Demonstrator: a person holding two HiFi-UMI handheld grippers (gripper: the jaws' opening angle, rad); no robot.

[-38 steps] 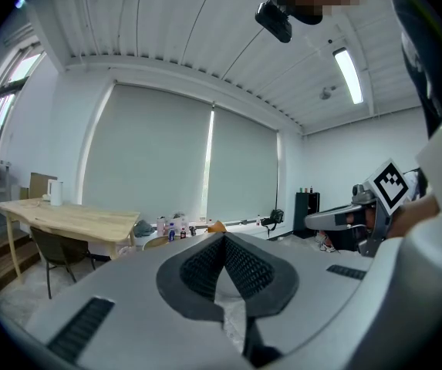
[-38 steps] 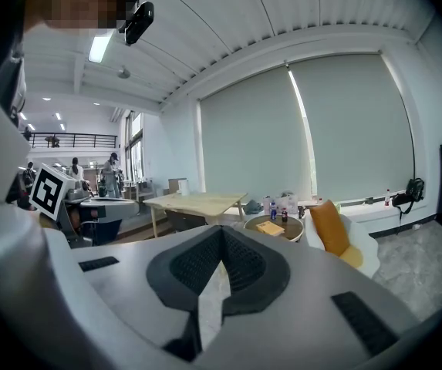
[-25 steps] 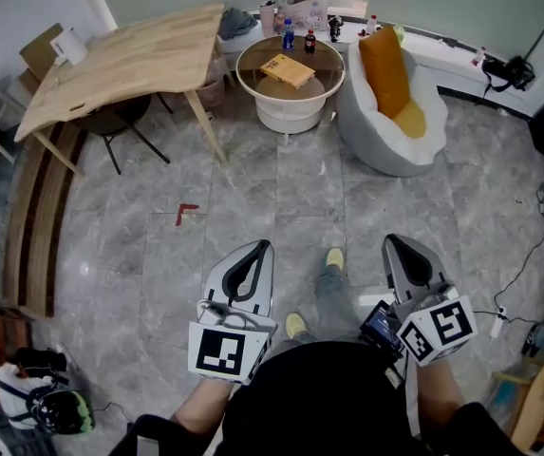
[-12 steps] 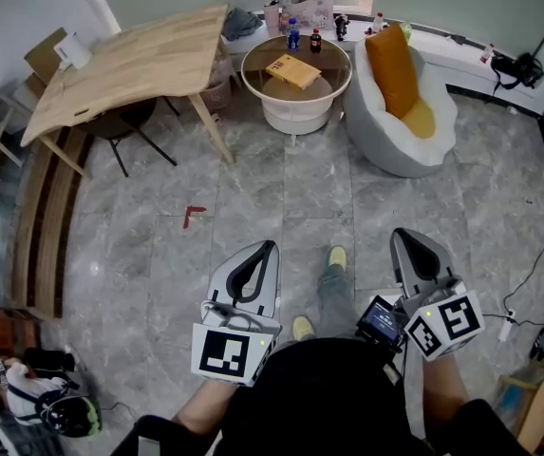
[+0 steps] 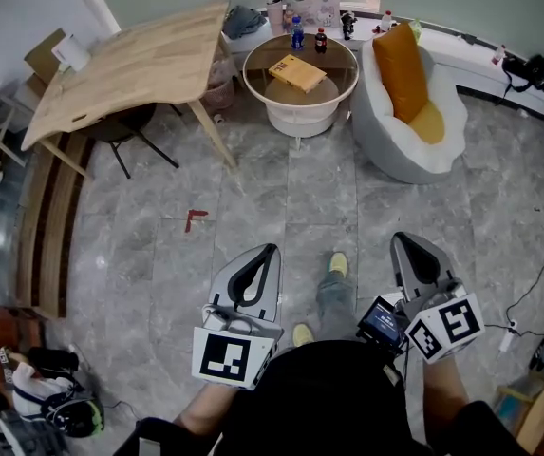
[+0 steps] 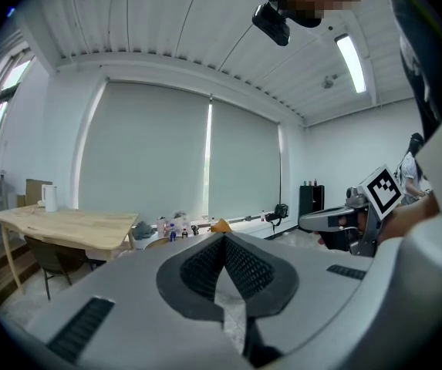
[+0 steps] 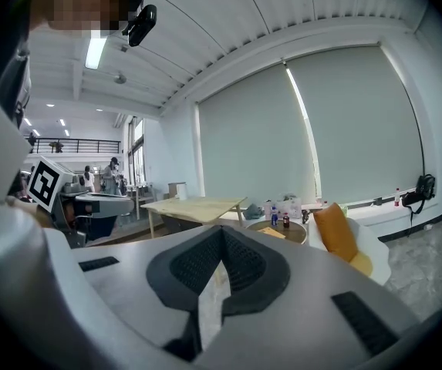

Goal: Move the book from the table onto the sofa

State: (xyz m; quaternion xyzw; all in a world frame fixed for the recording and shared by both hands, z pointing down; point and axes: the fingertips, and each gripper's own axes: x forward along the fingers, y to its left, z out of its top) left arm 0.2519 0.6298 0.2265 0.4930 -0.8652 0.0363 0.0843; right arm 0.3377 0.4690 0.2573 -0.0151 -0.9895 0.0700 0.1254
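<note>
tiled floor point(image 5: 281, 198), book point(image 5: 297, 72) and bottles point(image 5: 297, 36) on table point(image 5: 336, 63)

The person's grey two-jaw left gripper point(image 5: 269, 251) and grey two-jaw right gripper point(image 5: 403, 239) are held side by side, low in front of the body and well apart. Both point forward and slightly downward. On each, the jaws meet at the tips, and nothing lies between the black ribbed pads point(image 6: 204, 266). A bare forearm point(image 5: 198, 408) reaches up to each gripper. A black-and-white marker cube point(image 5: 226, 356) sits at each gripper's rear.
</note>
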